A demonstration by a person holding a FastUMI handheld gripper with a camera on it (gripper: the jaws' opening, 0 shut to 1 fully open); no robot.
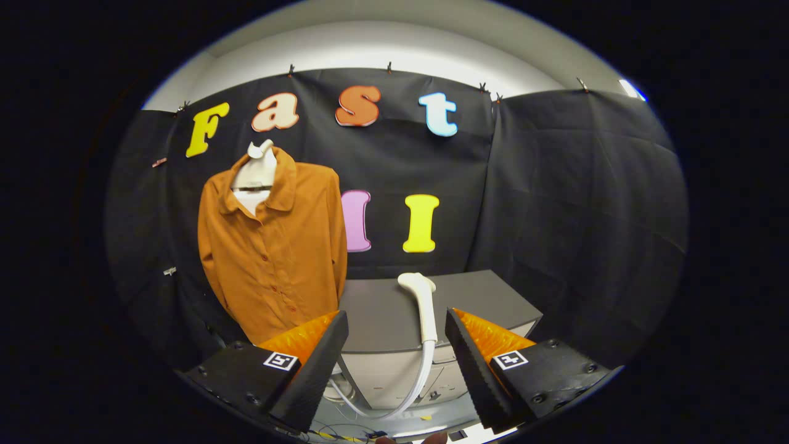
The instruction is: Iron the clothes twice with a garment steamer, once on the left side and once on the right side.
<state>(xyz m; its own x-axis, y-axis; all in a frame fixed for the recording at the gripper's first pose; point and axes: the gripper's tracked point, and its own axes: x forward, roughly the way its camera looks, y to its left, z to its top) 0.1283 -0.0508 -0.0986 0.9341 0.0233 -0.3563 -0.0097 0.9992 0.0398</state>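
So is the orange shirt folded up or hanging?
Hanging. The orange shirt is spread out, buttoned, on a white hanger against the booth wall. The tongs are open, holding nothing, with the steamer head beyond them.

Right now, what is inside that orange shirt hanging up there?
A pale dummy torso shows at the open collar of the orange shirt. Below the collar the cloth covers it. The tool is open, its fingers either side of the white steamer head ahead.

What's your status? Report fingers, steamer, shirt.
Gripper open, fingers apart, holding nothing. Steamer head lying on the grey cabinet, just ahead between the fingers, hose trailing down. Orange shirt hanging beyond the left finger. Nothing blocking the steamer.
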